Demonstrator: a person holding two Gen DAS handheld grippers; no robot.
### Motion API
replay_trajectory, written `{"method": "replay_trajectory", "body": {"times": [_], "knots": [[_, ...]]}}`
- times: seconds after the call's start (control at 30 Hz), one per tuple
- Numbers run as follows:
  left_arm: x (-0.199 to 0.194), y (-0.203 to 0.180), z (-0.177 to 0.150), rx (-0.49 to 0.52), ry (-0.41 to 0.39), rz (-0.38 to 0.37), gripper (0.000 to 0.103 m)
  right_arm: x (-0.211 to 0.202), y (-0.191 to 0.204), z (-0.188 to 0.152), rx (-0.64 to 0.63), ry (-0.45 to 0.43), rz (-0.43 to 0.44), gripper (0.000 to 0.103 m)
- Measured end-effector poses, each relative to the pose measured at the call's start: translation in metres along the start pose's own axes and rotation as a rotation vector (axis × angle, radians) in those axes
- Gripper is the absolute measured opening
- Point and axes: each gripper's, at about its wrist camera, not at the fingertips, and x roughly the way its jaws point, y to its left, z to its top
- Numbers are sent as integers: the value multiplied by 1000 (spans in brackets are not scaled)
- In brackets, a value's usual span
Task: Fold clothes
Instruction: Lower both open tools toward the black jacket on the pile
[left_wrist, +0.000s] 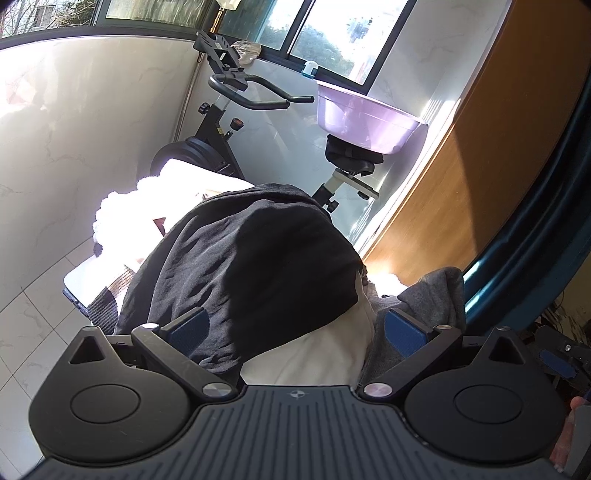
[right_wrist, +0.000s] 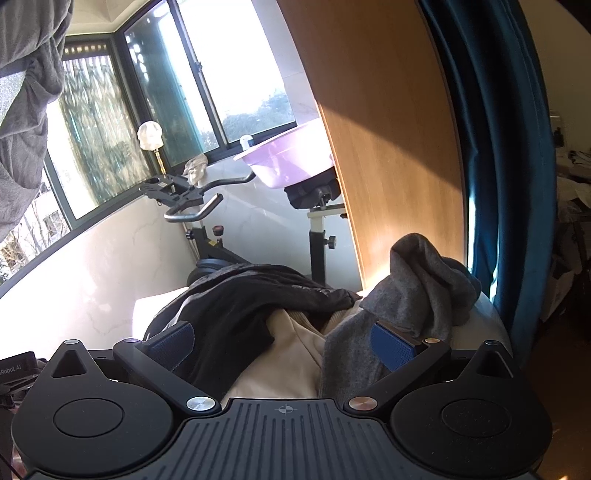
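Observation:
A heap of clothes lies on a white table (left_wrist: 79, 282). A black garment (left_wrist: 251, 258) is draped over the top, a cream garment (left_wrist: 314, 354) lies under it, and a grey garment (left_wrist: 432, 295) sits at the right. My left gripper (left_wrist: 295, 328) is open, its blue pads wide apart just above the black and cream cloth. In the right wrist view the black garment (right_wrist: 236, 314), cream garment (right_wrist: 291, 354) and grey garment (right_wrist: 421, 291) fill the foreground. My right gripper (right_wrist: 282, 345) is open over them, with nothing between its fingers. A grey cloth (right_wrist: 26, 92) hangs at the upper left.
An exercise bike (left_wrist: 221, 122) stands behind the table against the marble wall, with a purple basin (left_wrist: 365, 118) on its saddle. A wooden panel (right_wrist: 388, 129) and a dark blue curtain (right_wrist: 509, 184) rise at the right. White fluffy fabric (left_wrist: 122, 206) lies on the table's far left.

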Motion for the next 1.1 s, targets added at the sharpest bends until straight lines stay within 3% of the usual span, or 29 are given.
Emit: {"method": "replay_trajectory", "body": {"times": [0.27, 0.43, 0.63, 0.77, 1.1], "knots": [[3, 6, 4, -1, -16, 33, 103, 15, -9, 1, 73, 15, 50, 102], [16, 6, 8, -17, 22, 63, 103, 31, -16, 5, 105, 27, 78, 102], [29, 6, 16, -72, -12, 28, 103, 68, -20, 15, 62, 46, 103, 102], [54, 1, 23, -73, -14, 91, 103, 101, -29, 28, 22, 52, 169, 102], [139, -19, 40, -39, 61, 283, 103, 209, -75, 49, 13, 186, 177, 102]]}}
